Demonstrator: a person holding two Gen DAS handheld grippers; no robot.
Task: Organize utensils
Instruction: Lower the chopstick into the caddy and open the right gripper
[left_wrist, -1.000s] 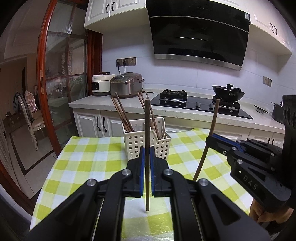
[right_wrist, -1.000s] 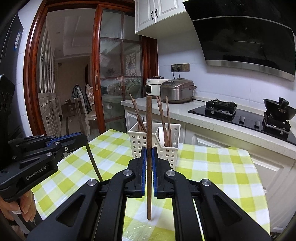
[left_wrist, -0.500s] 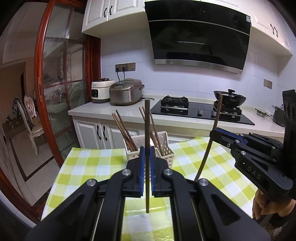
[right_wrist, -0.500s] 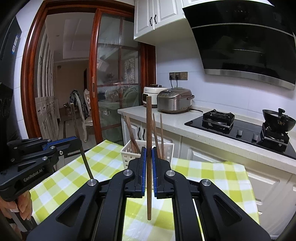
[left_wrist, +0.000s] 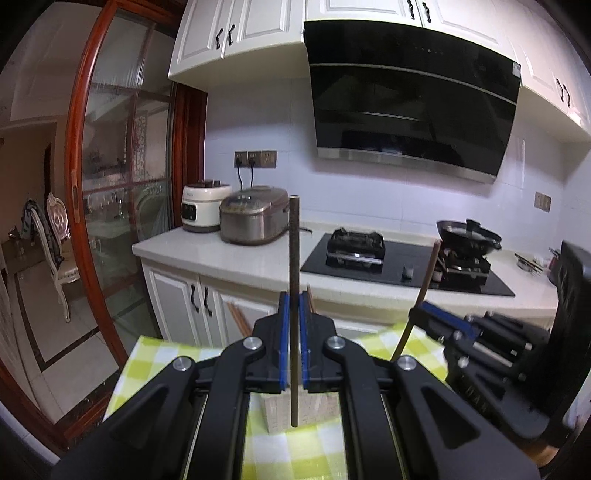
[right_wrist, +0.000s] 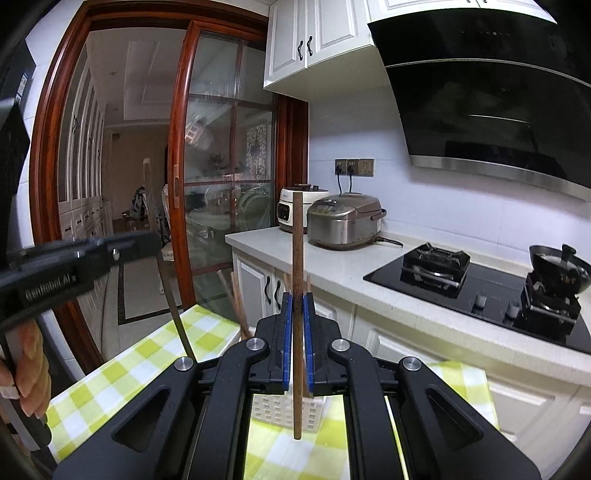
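My left gripper (left_wrist: 293, 297) is shut on a dark brown chopstick (left_wrist: 294, 240) that stands upright between its blue pads. In the right wrist view my right gripper (right_wrist: 297, 299) is shut on a second brown chopstick (right_wrist: 297, 240), also upright. The white slotted basket (left_wrist: 275, 413) sits just beyond and below the jaws, mostly hidden by them. It also shows in the right wrist view as the basket (right_wrist: 273, 410), with several chopsticks (right_wrist: 236, 302) leaning in it. Each view catches the other gripper alongside: the right gripper (left_wrist: 443, 326) and the left gripper (right_wrist: 74, 258).
The basket stands on a table with a green-and-white checked cloth (right_wrist: 155, 354). Behind it runs a white counter (left_wrist: 236, 258) with two rice cookers (left_wrist: 255, 219), a black gas hob (left_wrist: 391, 258) and a wok (left_wrist: 467, 234). A red-framed glass door (left_wrist: 122, 184) is at the left.
Both grippers rose and moved forward toward the basket, each still holding its upright chopstick. The basket slid down the frame and now sits mostly hidden under the jaws.
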